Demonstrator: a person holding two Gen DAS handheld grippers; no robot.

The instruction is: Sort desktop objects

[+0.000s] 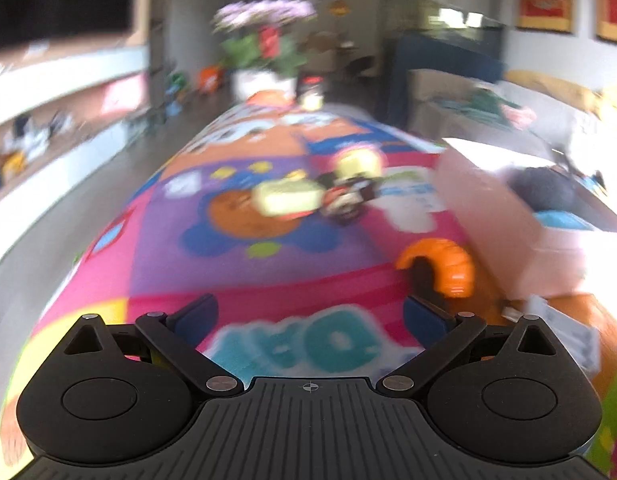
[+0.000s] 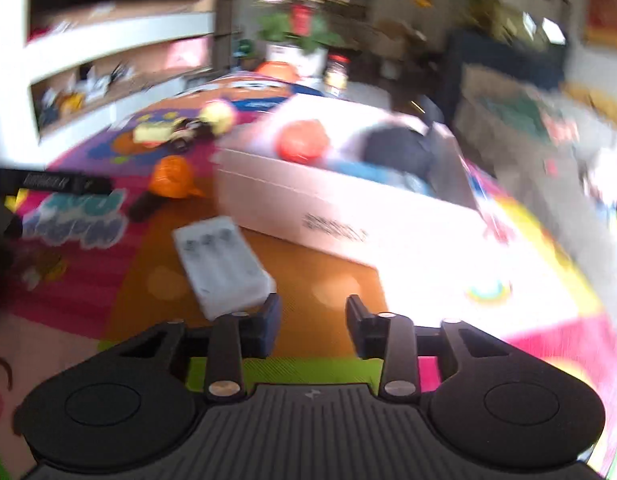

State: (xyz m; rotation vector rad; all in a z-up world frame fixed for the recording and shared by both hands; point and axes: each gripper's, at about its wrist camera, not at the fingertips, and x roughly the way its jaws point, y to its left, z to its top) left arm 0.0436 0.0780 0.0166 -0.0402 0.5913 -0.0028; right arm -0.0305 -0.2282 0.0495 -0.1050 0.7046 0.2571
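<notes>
The right gripper (image 2: 312,322) is empty, jaws partly apart, beside the flat white plastic case (image 2: 222,266) lying before the white cardboard box (image 2: 332,216). The left gripper (image 1: 310,316) hangs wide open. Centre the case, probably a charger, between the pads before closing.

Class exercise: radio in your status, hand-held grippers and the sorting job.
Both hand-held grippers, left and right, open, empty. White case beside right fingers, untouched. White box beyond, partly filled. Path clear.
</notes>
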